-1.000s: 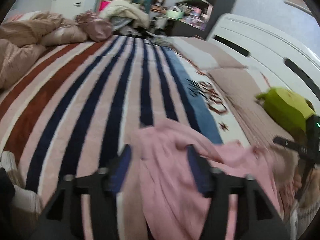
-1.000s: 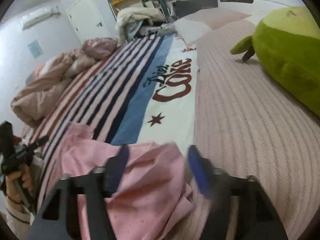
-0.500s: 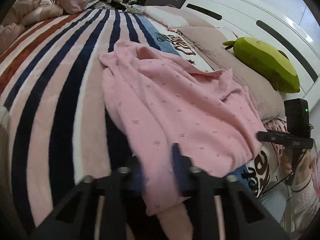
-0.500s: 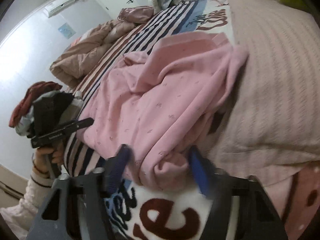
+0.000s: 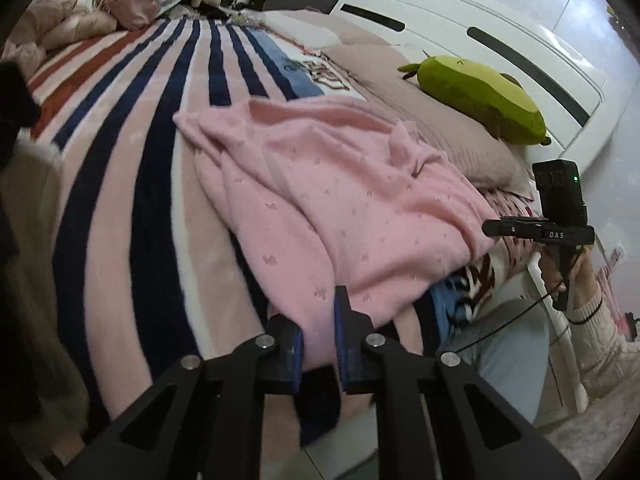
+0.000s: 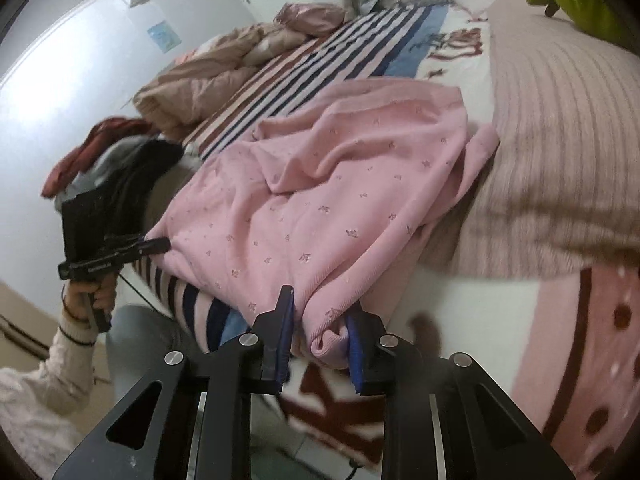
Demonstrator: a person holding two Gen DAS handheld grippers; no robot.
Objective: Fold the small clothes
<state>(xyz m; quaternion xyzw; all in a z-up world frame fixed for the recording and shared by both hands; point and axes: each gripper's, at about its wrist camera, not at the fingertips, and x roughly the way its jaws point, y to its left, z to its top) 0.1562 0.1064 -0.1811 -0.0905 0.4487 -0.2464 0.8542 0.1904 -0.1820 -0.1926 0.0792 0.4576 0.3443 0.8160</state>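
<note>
A pink garment with small star prints point(image 5: 340, 184) lies spread and rumpled across the striped blanket point(image 5: 132, 168), reaching the bed's near edge. My left gripper point(image 5: 318, 334) is shut on its near left edge. My right gripper point(image 6: 320, 332) is shut on a bunched near right corner of the same pink garment point(image 6: 320, 200). The right gripper also shows in the left wrist view point(image 5: 540, 232), held in a hand. The left gripper also shows in the right wrist view point(image 6: 116, 252).
A green plush toy point(image 5: 480, 92) lies on a beige pillow point(image 5: 460, 136) by the white headboard point(image 5: 480, 40). Crumpled bedding point(image 6: 224, 68) and a clothes pile point(image 6: 108, 152) sit at the bed's far and left sides. The person's legs point(image 5: 500, 356) are beside the bed edge.
Both grippers drew back to the bed's near edge and closed on the pink garment, which now lies pulled out flatter over the blanket.
</note>
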